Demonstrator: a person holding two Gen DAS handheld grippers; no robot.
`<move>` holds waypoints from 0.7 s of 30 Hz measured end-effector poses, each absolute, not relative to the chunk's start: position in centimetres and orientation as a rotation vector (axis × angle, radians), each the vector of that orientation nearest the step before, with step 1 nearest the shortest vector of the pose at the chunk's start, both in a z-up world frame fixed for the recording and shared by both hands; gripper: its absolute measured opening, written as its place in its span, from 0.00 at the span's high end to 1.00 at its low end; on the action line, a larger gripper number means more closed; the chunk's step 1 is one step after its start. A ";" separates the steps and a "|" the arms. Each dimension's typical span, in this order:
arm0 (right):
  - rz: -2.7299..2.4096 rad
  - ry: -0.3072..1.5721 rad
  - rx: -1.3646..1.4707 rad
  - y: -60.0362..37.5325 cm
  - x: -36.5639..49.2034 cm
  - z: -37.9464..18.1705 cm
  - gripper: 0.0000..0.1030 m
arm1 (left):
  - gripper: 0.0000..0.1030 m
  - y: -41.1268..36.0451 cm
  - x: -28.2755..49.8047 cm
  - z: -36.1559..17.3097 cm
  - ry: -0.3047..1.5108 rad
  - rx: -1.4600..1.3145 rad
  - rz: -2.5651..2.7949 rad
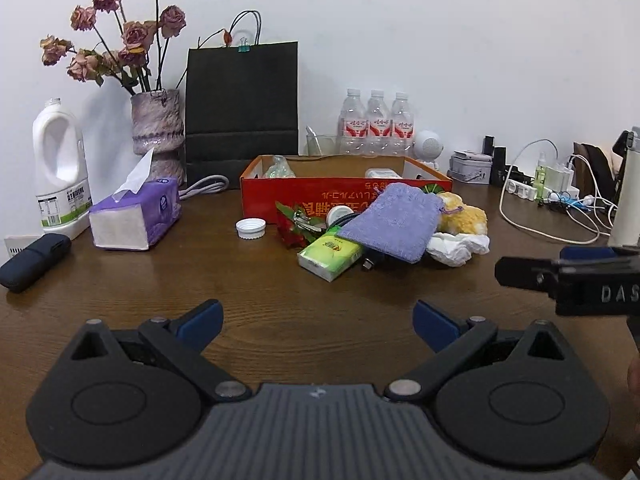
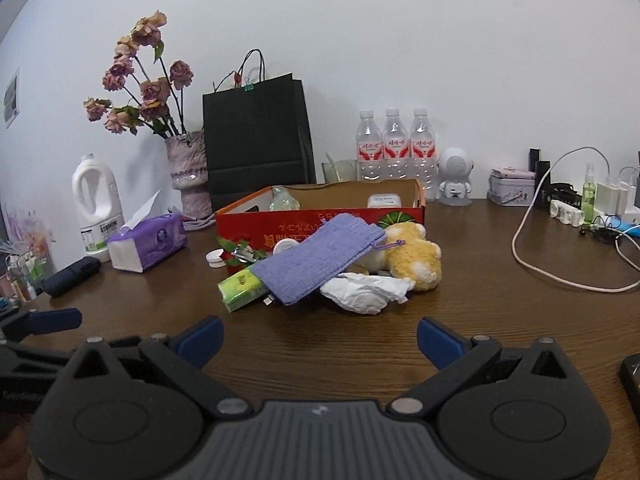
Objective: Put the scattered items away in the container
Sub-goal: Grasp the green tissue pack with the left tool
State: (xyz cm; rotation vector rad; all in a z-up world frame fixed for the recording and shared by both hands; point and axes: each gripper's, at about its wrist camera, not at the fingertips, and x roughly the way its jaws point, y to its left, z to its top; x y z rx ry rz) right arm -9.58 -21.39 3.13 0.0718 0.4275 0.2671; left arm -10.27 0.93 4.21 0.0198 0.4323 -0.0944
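A red cardboard box [image 1: 304,196] [image 2: 304,220] stands mid-table, with a clear bottle and a white item inside. In front of it lies a pile: a purple knit pouch [image 1: 394,220] [image 2: 316,260], a green tissue pack [image 1: 330,254] [image 2: 240,288], a yellow plush toy [image 1: 466,216] [image 2: 416,256], crumpled white paper [image 1: 460,246] [image 2: 364,290], a red artificial flower [image 1: 294,226] and a white bottle cap [image 1: 251,228] [image 2: 215,259]. My left gripper [image 1: 318,322] is open, short of the pile. My right gripper [image 2: 320,340] is open too, nothing between its fingers.
A purple tissue box [image 1: 136,216], a white jug [image 1: 60,168], a vase of dried roses [image 1: 158,128], a black paper bag [image 1: 242,112] and three water bottles [image 1: 376,124] line the back. Cables and a power strip [image 2: 568,216] lie at right. A dark case [image 1: 34,260] lies at left.
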 end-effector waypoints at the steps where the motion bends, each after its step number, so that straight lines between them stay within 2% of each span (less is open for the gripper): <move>1: 0.268 0.430 0.070 -21.3 -9.5 3.0 0.00 | 0.00 1.0 -10.0 4.1 0.438 0.014 -0.091; 10: 0.232 0.521 0.055 -21.3 -6.0 2.2 0.00 | 0.00 -0.2 -6.8 3.3 0.455 0.087 -0.117; 15: 0.193 0.600 0.078 -21.7 -2.2 1.4 0.00 | 0.00 -0.1 -2.4 3.4 0.531 0.106 -0.094; 21: 0.197 0.604 0.091 -21.3 1.7 1.6 0.00 | 0.00 0.0 2.6 3.4 0.562 0.077 -0.138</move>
